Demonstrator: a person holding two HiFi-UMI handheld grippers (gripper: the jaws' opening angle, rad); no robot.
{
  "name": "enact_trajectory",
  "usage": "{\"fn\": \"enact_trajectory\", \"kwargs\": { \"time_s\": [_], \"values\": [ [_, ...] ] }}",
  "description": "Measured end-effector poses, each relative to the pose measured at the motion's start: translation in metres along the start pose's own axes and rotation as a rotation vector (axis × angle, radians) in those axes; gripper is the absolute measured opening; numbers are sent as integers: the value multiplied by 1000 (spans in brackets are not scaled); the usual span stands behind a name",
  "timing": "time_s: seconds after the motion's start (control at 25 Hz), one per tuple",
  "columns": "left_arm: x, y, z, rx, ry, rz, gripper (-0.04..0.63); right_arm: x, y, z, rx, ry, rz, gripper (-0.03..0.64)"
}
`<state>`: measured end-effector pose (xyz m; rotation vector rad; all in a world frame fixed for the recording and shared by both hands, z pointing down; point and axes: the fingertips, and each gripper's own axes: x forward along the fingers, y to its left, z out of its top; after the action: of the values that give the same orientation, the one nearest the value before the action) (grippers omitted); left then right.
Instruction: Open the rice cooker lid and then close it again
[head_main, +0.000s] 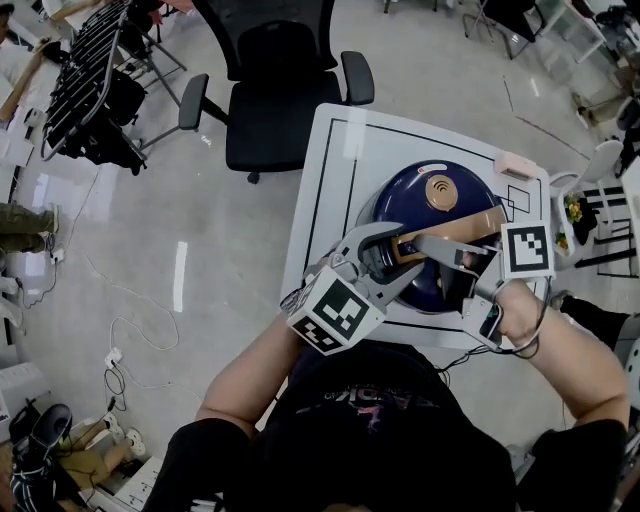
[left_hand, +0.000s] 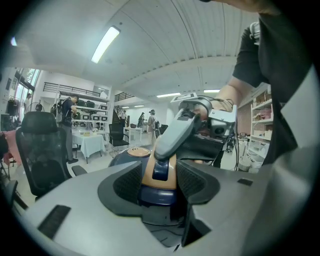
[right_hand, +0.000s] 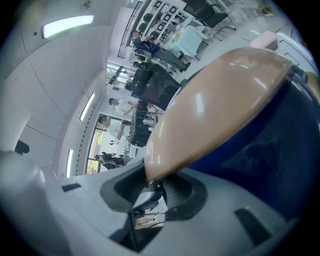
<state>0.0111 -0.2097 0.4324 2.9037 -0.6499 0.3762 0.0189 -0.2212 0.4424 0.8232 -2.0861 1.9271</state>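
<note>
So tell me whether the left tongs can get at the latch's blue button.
Probably not: the right tongs' finger sits on the button, while the left tongs grip the tan latch.

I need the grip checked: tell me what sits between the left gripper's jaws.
The tan front latch panel of the dark blue rice cooker, held from both sides by the left gripper; the left gripper view shows it.

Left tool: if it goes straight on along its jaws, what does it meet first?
The tan latch panel on the rice cooker front. It already sits between the left tool's jaws, which look closed on it, so no free travel ahead.
</note>
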Motion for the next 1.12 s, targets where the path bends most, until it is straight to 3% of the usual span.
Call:
{"fn": "enact_trajectory", "kwargs": {
  "time_s": [0.96, 1.12],
  "values": [
    [-1, -3, 14, 45, -1, 6, 210, -7, 6, 1, 29, -22, 52, 115],
    [3, -3, 9, 38, 7, 8, 210, -5, 0, 2, -10, -16, 26, 133]
  ]
}}
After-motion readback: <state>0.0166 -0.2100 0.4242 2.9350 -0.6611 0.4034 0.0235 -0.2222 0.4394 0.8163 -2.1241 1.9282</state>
